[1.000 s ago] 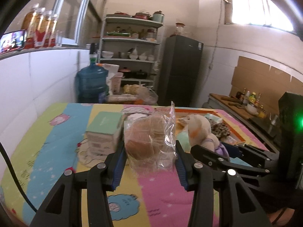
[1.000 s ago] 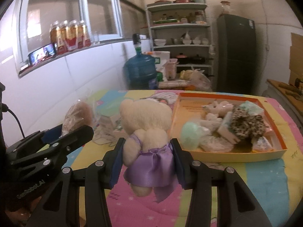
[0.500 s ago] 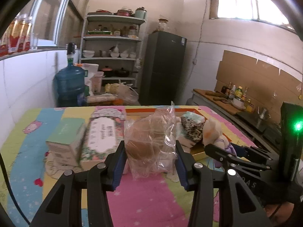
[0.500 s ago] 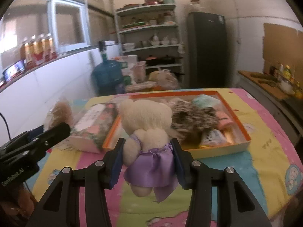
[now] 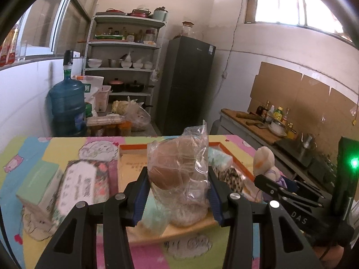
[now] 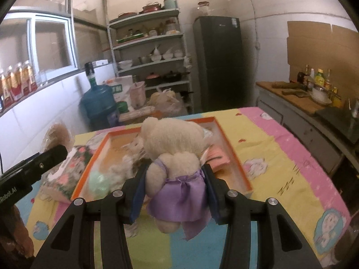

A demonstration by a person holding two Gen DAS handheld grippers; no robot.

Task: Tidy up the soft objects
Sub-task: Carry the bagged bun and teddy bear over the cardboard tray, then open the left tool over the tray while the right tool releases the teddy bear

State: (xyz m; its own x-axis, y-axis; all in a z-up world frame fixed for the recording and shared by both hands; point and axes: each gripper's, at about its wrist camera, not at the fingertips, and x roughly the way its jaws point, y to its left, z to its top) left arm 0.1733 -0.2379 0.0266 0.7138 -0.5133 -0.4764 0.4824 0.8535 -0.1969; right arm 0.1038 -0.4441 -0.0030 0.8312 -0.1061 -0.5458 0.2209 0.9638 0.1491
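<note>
- Both views have swung toward the orange tray since a second ago: the green box that stood dead ahead of the left tool now sits off to its left, and the tray fills the middle of each view.
- Left tool is clamped on a bagged bread roll; its blue-lined pads press the crinkled clear plastic from both sides, and the bag's loose top sticks up above the fingers.
- The roll is round, brown and smooth-crusted, carried over the near rim of the tray.
- Right tool is clamped on a plush bear, pads squeezing its waist; the bear faces away, with its fuzzy cream head above the fingers and its feet hanging below.
- A shiny purple satin skirt with a small bow wraps the bear's lower body.
- The bear hangs above the near part of the tray, over the desk.
- The tray is shallow, rectangular, cardboard-like, with an orange rim; soft items lie inside it, among them a pale mint bundle and a leopard-print piece.
- A floral tissue pack lies just left of the tray, with the green box beside it.
- A patchwork cartoon-print cloth in pink, yellow and blue covers the desk.
</note>
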